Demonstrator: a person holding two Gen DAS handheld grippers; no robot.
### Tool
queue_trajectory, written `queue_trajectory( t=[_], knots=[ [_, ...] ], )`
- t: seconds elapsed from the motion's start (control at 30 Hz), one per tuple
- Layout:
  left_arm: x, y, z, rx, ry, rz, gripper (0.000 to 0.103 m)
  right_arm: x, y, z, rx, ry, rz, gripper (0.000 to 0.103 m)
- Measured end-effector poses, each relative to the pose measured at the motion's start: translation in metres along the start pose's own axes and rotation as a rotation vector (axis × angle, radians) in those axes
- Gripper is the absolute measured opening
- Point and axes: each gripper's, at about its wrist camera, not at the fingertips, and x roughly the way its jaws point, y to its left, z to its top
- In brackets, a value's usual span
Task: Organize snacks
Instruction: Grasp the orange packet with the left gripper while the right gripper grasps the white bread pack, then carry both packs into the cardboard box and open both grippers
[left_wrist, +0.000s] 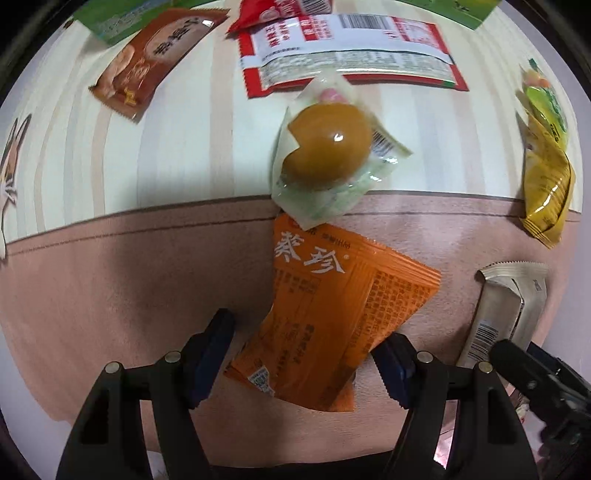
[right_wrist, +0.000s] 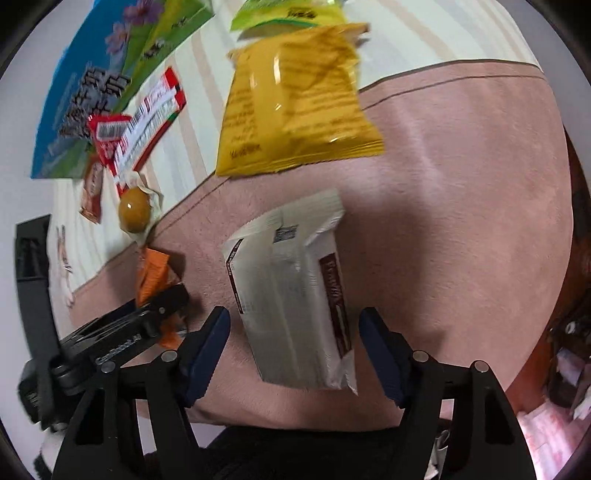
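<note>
Partly under egg pouch: orange packet.

A home: cat-print tablecloth strewn with snack packets.

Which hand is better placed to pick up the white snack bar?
Right. The right gripper is open with the white snack bar between its fingers. The left gripper straddles the orange packet instead.
</note>
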Motion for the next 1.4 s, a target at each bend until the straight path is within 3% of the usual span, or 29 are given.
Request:
queue_trajectory(
  t=[0.2, 0.4, 0.5, 0.73, 0.97, 1.13, 1.4],
  knots=[
    [0.005, 0.006, -0.005, -0.004, 0.001, 0.0, 0.071, 0.015, 0.014, 0.001, -0.029, 0.014, -0.06, 0.075],
    [0.012, 0.006, -0.009, -0.004, -0.02, 0.015, 0.07, 0.027, 0.024, -0.004, -0.043, 0.009, -0.106, 0.066],
    [0.004, 0.001, -0.007, 0.005, -0.043, 0.024, 0.053, 0.033, 0.032, -0.009, -0.068, -0.005, -0.142, 0.063],
    [-0.012, -0.005, -0.01, 0.009, -0.054, 0.015, 0.046, 0.031, 0.058, -0.026, -0.142, -0.067, -0.204, 0.059],
    [-0.053, 0.001, -0.018, 0.012, -0.091, -0.038, 0.042, 0.0, 0.083, -0.043, -0.151, -0.109, -0.126, 0.058],
    [-0.102, 0.003, -0.016, 0.012, -0.168, -0.09, 0.042, -0.037, 0.104, -0.043, -0.166, -0.153, -0.05, 0.058],
    [-0.188, 0.018, 0.019, -0.02, -0.296, -0.198, 0.042, -0.105, 0.116, -0.005, -0.175, -0.239, 0.083, 0.058]
  ],
)
